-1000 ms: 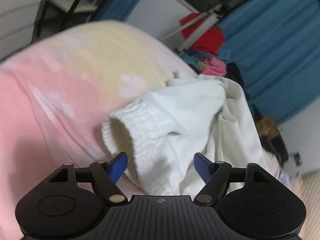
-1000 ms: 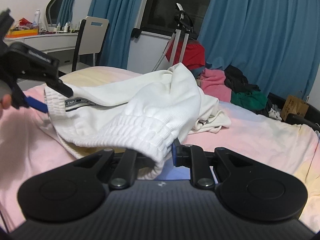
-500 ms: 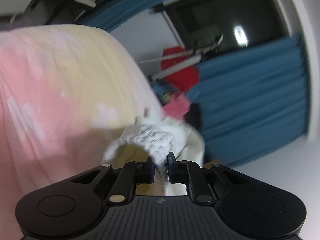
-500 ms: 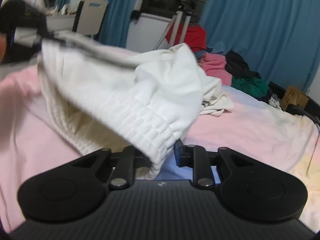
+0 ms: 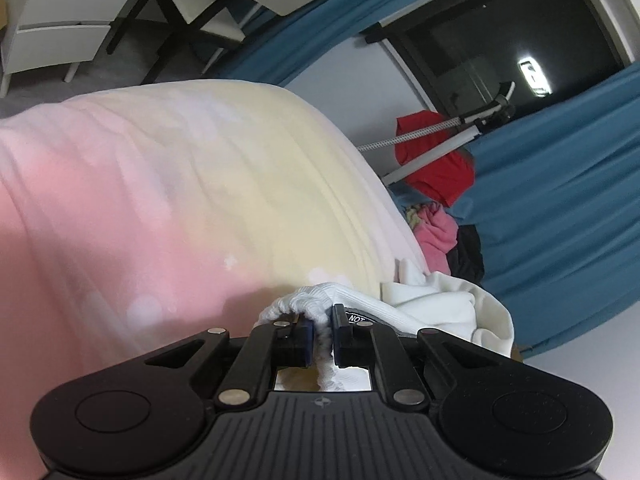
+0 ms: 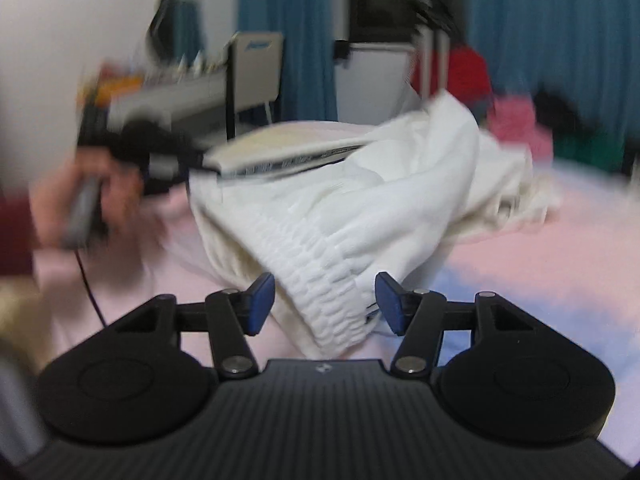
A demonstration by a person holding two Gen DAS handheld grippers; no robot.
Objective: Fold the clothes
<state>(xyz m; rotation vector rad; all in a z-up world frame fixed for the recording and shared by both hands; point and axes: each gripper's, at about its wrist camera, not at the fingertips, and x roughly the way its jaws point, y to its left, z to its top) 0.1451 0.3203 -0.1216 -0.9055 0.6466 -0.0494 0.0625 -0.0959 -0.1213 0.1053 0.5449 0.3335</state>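
The left tongs [image 5: 322, 330] are clenching a ribbed white band of the white trousers [image 5: 432, 312], the cloth bunching up between the blue pads and trailing off ahead and to the right of them, down onto the pink and yellow blanket [image 5: 160, 200]. A strip with dark lettering is showing just beside the right-hand pad. Over on the other side, the right tongs [image 6: 325, 304] are standing released, their blue pads [image 6: 262, 300] spread wide with the ribbed cuff of the trousers [image 6: 340, 216] lying loosely between them, touching neither as far as I can tell through the blur. The garment is stretching from there up and to the left, where the person's left hand [image 6: 80, 204] is gripping the other tool. Ahead of both tongs, a heap of clothes [image 5: 440, 232] is sitting before blue curtains [image 5: 560, 208].
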